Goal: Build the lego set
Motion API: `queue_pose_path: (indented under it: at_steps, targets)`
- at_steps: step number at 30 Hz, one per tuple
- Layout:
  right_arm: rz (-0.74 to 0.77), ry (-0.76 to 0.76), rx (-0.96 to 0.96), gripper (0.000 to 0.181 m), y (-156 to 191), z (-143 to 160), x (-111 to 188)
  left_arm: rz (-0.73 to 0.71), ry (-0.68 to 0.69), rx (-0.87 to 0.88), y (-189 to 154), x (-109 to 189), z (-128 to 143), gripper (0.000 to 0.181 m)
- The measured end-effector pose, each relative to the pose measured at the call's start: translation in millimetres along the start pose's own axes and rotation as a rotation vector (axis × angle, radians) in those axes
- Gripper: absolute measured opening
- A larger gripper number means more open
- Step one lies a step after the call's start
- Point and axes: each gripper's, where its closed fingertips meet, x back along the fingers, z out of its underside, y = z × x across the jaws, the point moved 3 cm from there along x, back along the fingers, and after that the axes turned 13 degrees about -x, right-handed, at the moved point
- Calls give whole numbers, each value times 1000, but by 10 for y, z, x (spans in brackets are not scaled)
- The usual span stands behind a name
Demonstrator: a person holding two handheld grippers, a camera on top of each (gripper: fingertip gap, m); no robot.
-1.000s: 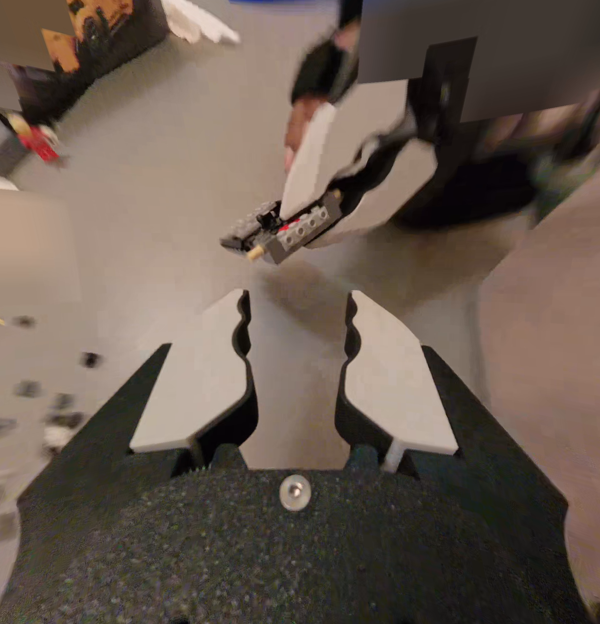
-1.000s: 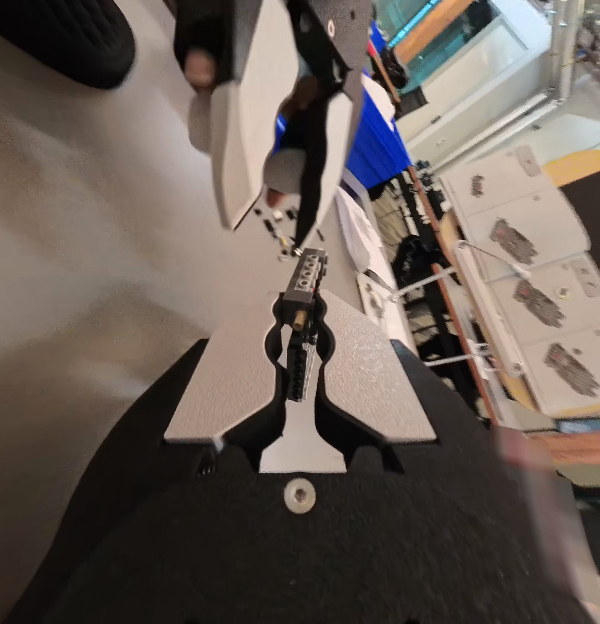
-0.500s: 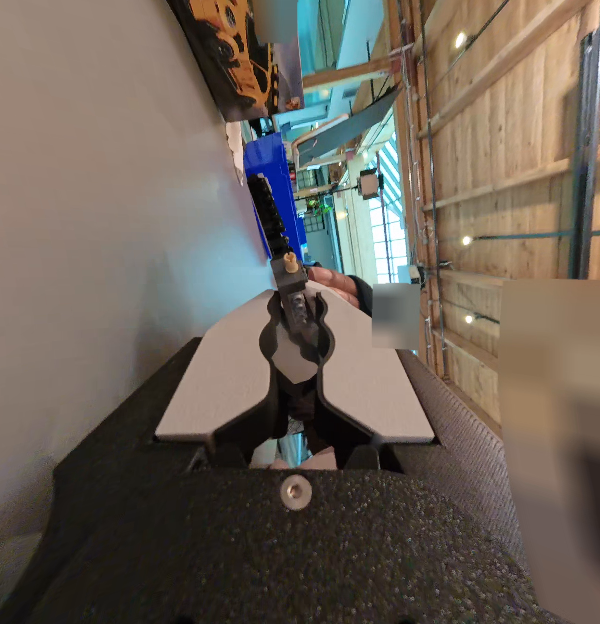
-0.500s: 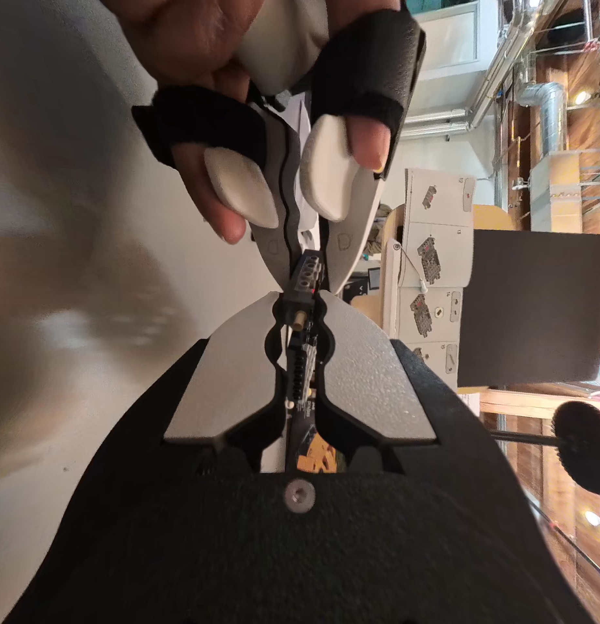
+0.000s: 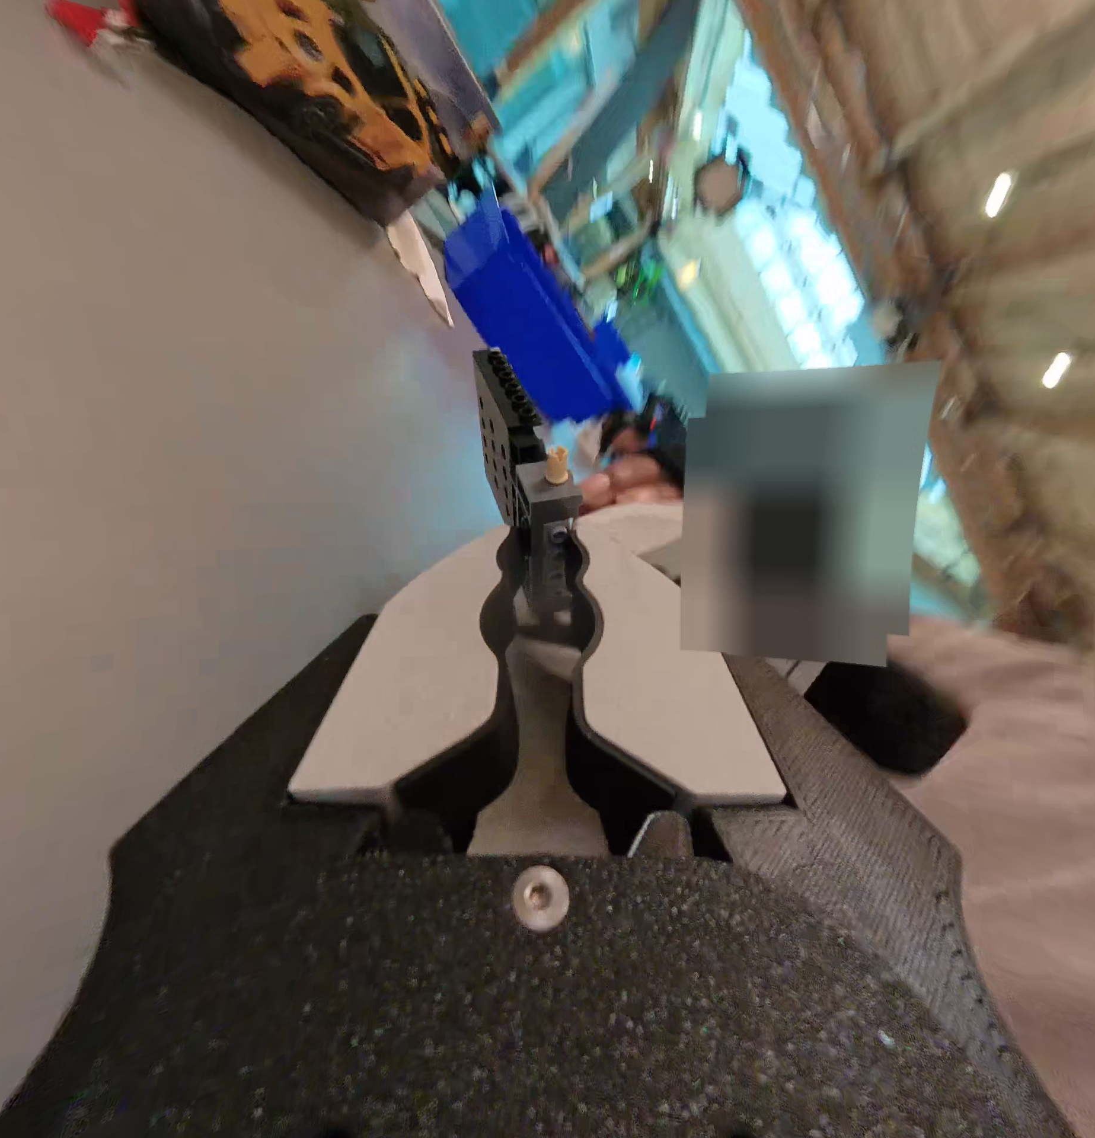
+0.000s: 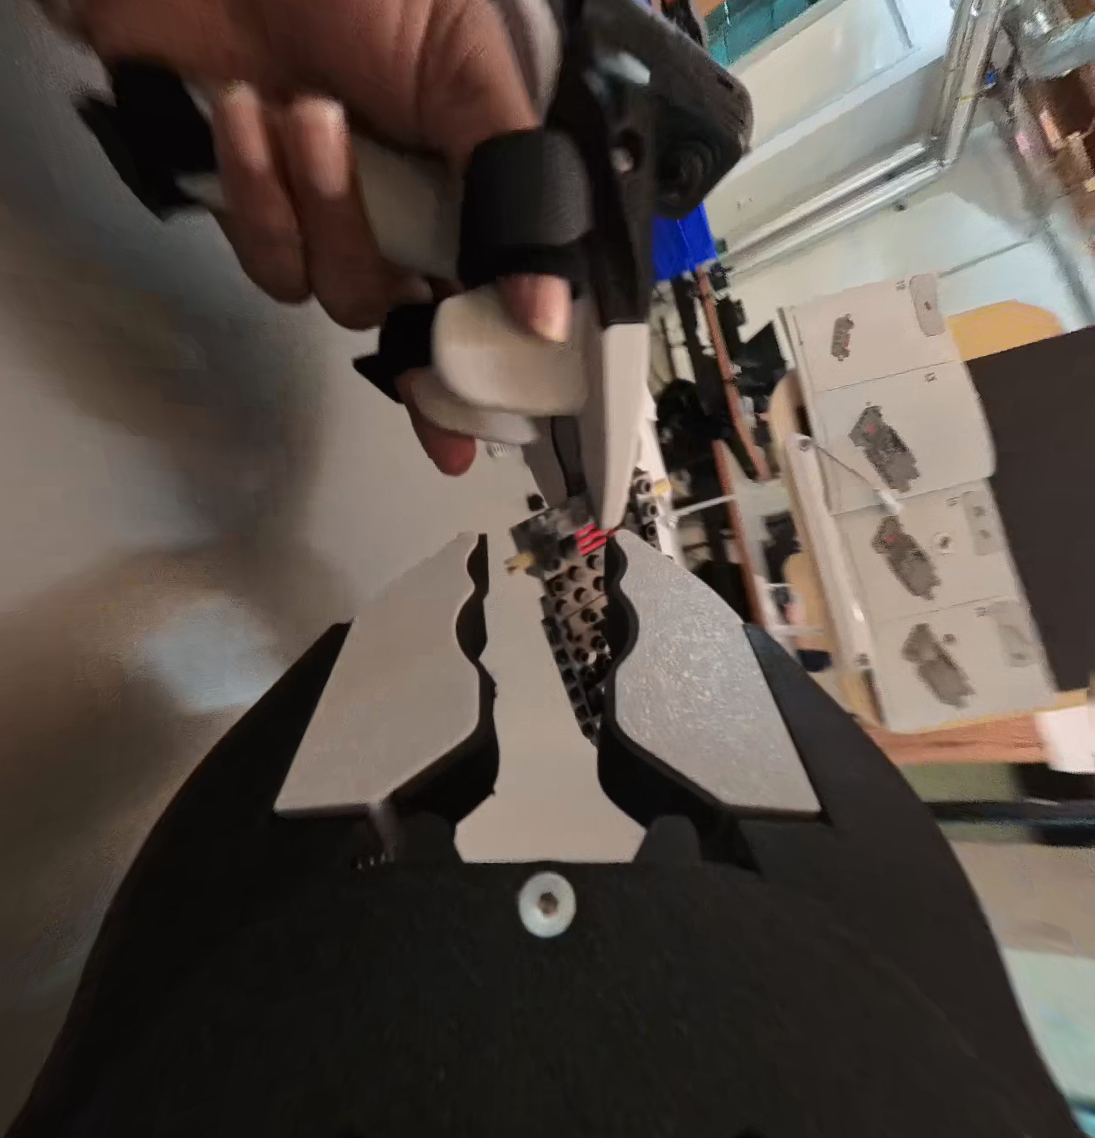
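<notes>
— Lego assembly (image 5: 501,443): where is it on your side?

— Clamped in my left tongs (image 5: 540,545). They sit narrow on its grey beam, and the rest sticks out past the tips: a black studded plate rising beyond them, with a tan pin (image 5: 556,465) standing on the beam's end just past the tips.

— And the right tongs (image 6: 548,542)?

— Parted, gripping nothing. In the right wrist view the assembly (image 6: 572,591) runs down the gap between them, close along the right finger's inner edge. The left finger stands clear of it. I think the plate touches that right edge, but the blur leaves me unsure.

— Do you see the other tool from there?

— Yes. The left tongs (image 6: 594,517) come in from above the right tips, pinching the assembly where there is a bit of red, and a hand (image 6: 347,154) with a black strap holds them.

— What lies farther out?

— Ahead of the left tongs, a blue bin (image 5: 520,314); up and left of it, a box (image 5: 323,86) with a yellow vehicle pictured. The grey table (image 5: 163,431) fills the side left of those tongs. Right of the right tongs, well apart, hang instruction sheets (image 6: 902,492).
</notes>
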Motion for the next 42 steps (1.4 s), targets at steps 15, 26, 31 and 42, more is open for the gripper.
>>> queue_pose_path:
  at_steps: [15, 26, 31, 42]
  targets:
    - [-784, 31, -544, 17, -69, 49, 135, -9, 610, -764, -333, -97, 176, 13]
    - [-793, 11, -699, 14, 61, 101, 148, -22, 657, -825, -320, -99, 203, 21]
    - [-789, 43, -734, 15, 64, 108, 111, 0, 675, -800, -302, -93, 222, 12]
    - [-849, 90, -837, 32, 35, 495, 276, 58, 487, -616, -243, -2, 107, 12]
